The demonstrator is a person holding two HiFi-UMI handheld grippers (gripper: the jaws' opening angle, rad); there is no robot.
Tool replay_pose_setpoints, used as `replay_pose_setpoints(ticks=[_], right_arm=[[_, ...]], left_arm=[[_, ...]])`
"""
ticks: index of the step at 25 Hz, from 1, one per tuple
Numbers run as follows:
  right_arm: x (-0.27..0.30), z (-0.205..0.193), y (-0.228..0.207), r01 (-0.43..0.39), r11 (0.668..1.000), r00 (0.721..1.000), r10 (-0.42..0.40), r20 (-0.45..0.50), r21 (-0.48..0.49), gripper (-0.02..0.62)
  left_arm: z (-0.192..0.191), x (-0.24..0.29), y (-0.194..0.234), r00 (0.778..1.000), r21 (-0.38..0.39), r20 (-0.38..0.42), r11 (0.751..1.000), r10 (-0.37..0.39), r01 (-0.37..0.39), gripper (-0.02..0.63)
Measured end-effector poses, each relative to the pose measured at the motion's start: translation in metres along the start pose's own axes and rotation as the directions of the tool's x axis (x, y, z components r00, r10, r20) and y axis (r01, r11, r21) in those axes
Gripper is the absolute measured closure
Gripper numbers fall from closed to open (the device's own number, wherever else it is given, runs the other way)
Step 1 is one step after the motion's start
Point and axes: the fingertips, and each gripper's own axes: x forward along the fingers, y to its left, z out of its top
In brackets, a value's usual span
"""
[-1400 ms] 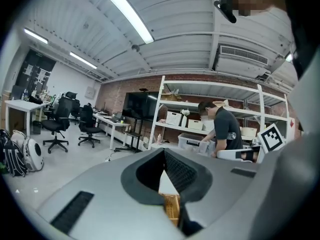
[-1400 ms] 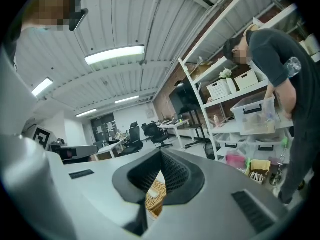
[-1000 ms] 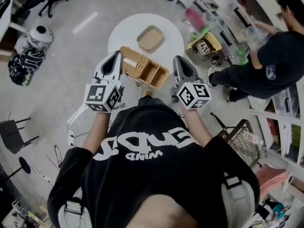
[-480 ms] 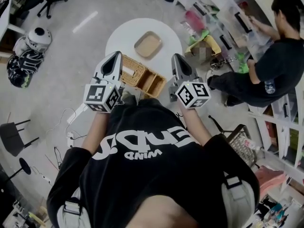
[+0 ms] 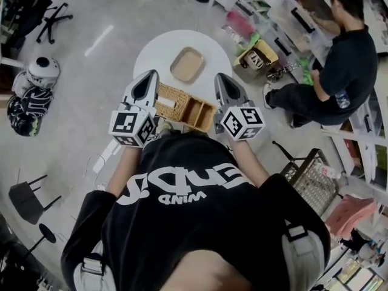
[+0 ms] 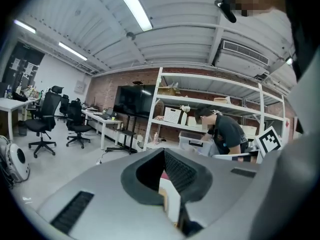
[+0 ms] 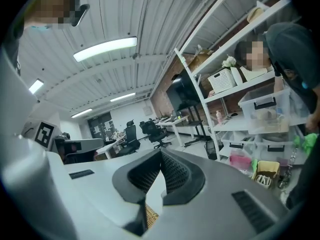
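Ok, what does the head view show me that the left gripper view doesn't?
Only the head view: the tan tray on the round white table, and the whole wicker basket, with the left gripper and right gripper at its ends. Only the left gripper view: the black screen against the brick wall, and its own jaws, tips together. Both: the person at the shelves.

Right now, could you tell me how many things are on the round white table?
2: a tan tray near the table's middle, and a wicker basket at its near edge, between the left gripper and right gripper. Smaller things may hide under them.
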Motion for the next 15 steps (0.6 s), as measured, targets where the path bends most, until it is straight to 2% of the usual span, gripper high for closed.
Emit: replay_pose_setpoints(ticks=[3, 8, 12, 15], right_arm=[[0.011, -0.005, 0.001, 0.020, 1.000, 1.000, -0.020, -0.002, 0.010, 0.576], [0.023, -0.009, -0.001, 0.026, 0.999, 1.000, -0.026, -0.012, 0.027, 0.494], [0.029, -0.015, -0.010, 0.052, 0.997, 0.998, -0.050, -0.029, 0.052, 0.360], [0.037, -0.026, -0.015, 0.055, 0.996, 0.997, -0.051, -0.058, 0.068, 0.325]], left_arm=[[-0.002, 0.007, 0.010, 1.000, 0.003, -0.015, 1.000, -0.025, 0.025, 0.607], [-0.007, 0.019, 0.018, 0.998, -0.001, -0.034, 0.998, -0.060, 0.060, 0.606], [-0.012, 0.027, 0.019, 0.996, -0.011, -0.046, 0.997, -0.081, 0.080, 0.606], [-0.015, 0.031, 0.017, 0.994, -0.013, -0.052, 0.996, -0.092, 0.091, 0.606]])
